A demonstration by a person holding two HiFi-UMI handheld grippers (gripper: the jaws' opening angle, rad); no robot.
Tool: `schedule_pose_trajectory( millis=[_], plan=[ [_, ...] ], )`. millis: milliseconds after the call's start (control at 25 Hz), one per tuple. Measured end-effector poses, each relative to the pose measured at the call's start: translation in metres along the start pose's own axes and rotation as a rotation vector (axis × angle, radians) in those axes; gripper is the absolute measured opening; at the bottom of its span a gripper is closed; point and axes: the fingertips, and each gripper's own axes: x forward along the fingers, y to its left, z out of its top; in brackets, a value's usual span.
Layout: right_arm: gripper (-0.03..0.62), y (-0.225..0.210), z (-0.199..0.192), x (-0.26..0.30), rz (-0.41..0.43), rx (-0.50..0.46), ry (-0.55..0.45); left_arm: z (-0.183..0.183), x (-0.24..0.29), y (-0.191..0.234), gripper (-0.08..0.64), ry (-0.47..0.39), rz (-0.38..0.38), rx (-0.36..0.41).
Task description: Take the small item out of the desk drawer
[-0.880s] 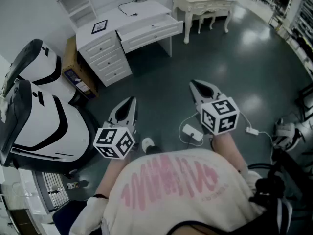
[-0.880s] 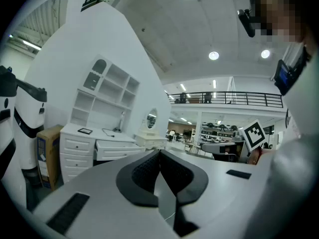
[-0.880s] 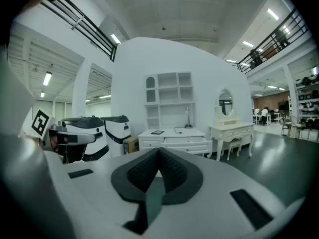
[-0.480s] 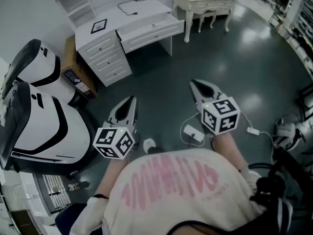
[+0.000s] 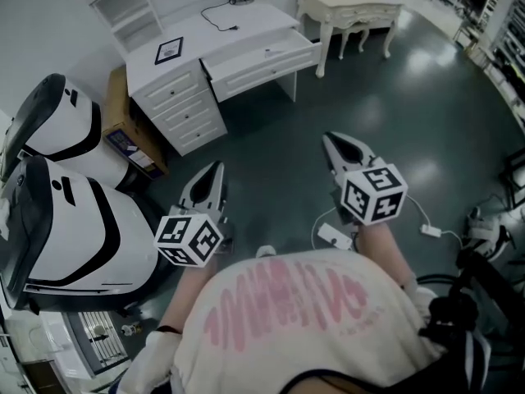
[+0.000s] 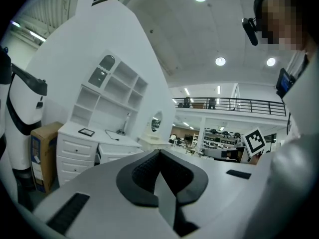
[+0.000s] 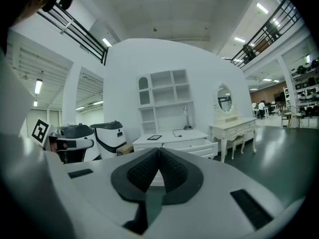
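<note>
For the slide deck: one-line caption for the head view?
Person holds left gripper and right gripper, both shut and empty, over the floor, facing a white desk with open drawer.

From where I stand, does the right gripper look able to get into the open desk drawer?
Probably not yet: the right gripper hangs well short of the drawer, with floor between. Nothing seems to block the way; step closer.

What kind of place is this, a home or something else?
Probably a big test hall or showroom, not a home: a white desk and a dressing table stand on open dark floor, with a railed balcony beyond.
</note>
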Motion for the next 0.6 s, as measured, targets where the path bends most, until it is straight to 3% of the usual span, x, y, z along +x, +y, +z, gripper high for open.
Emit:
schedule_pose_trajectory(
  millis=[160, 320, 480, 600],
  plan=[
    [0.017, -0.005, 0.027, 0.044, -0.034, 0.006, -0.026, 0.034, 0.033, 0.037, 0.029, -0.009, -0.031, 0.003],
    [0.017, -0.006, 0.044, 0.078, -0.055, 0.029, -0.045, 0.054, 0.061, 0.051, 0.029, 0.018, -0.153, 0.009],
    [0.018, -0.01, 0.033, 0.105, -0.086, 0.009, 0.004, 0.049, 0.086, 0.073, 0.029, 0.053, -0.157, 0.045],
    [0.017, -0.024, 0.021, 0.12, -0.112, 0.03, 0.041, 0.038, 0.107, 0.084, 0.029, 0.075, -0.168, 0.03]
  ],
)
